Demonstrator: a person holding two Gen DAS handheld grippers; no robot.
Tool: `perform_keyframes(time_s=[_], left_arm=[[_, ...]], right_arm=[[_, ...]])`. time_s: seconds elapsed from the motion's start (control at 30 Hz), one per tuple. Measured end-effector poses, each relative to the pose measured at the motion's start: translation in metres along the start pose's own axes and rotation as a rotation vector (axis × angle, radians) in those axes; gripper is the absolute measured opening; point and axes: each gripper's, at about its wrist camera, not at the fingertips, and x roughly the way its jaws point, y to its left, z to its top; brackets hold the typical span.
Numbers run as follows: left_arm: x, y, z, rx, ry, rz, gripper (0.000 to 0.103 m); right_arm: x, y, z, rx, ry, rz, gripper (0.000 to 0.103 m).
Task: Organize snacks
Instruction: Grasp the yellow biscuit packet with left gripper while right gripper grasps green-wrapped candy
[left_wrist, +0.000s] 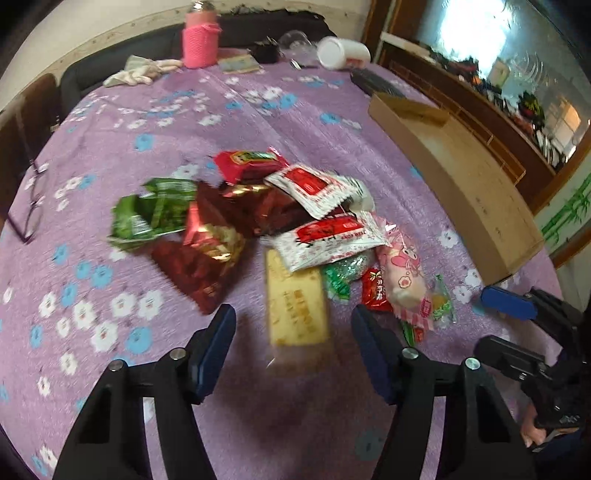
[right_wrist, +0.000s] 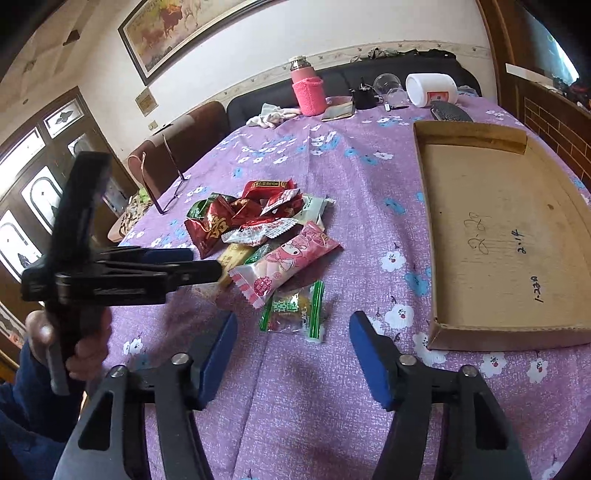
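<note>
- Left tongs (left_wrist: 293, 325) gape wide, empty, over a yellow packet (left_wrist: 297, 299), blurred, perhaps just touching it.
- Right tongs (right_wrist: 293, 332) gape wide, empty, near a green-striped candy (right_wrist: 295, 308).
- Snacks (right_wrist: 258, 225) lie heaped mid-desk (right_wrist: 332, 406), beside the cardboard tray (right_wrist: 495, 229).

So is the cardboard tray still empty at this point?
Empty. The tray shows only bare cardboard with pen marks, and every snack sits in the pile on the cloth beside it.

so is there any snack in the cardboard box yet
No, the cardboard box shows only its bare, scribbled floor; the snack pile lies on the tablecloth.
</note>
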Motion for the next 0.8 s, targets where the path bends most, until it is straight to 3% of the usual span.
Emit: perform_keyframes(time_s=[0.07, 0.13, 0.2, 0.4, 0.53, 0.7, 0.8], left_arm=[[0.009, -0.004, 0.001, 0.015, 0.002, 0.019, 0.055], [0.009, -0.007, 0.002, 0.024, -0.017, 0.059, 0.039], [0.008, -0.008, 0.0, 0.03, -0.026, 0.068, 0.034], [0.0, -0.008, -0.015, 0.043, -0.042, 0.08, 0.033], [-0.006, 0.001, -0.024, 0.03, -0.04, 0.075, 0.033], [-0.013, 0.01, -0.032, 0.024, -0.037, 0.069, 0.033], [-0.016, 0.013, -0.037, 0.018, -0.041, 0.066, 0.033]], right_arm=[[0.001, 0.001, 0.001, -0.009, 0.008, 0.009, 0.058], [0.004, 0.004, 0.002, -0.027, 0.019, 0.004, 0.058], [0.007, 0.005, 0.006, -0.028, 0.027, -0.004, 0.058], [0.032, -0.005, 0.024, 0.034, 0.067, 0.032, 0.058], [0.045, 0.001, 0.019, 0.025, 0.118, 0.075, 0.057], [0.031, 0.044, -0.001, -0.15, 0.204, 0.26, 0.058], [0.026, 0.049, 0.002, -0.231, 0.179, 0.14, 0.058]])
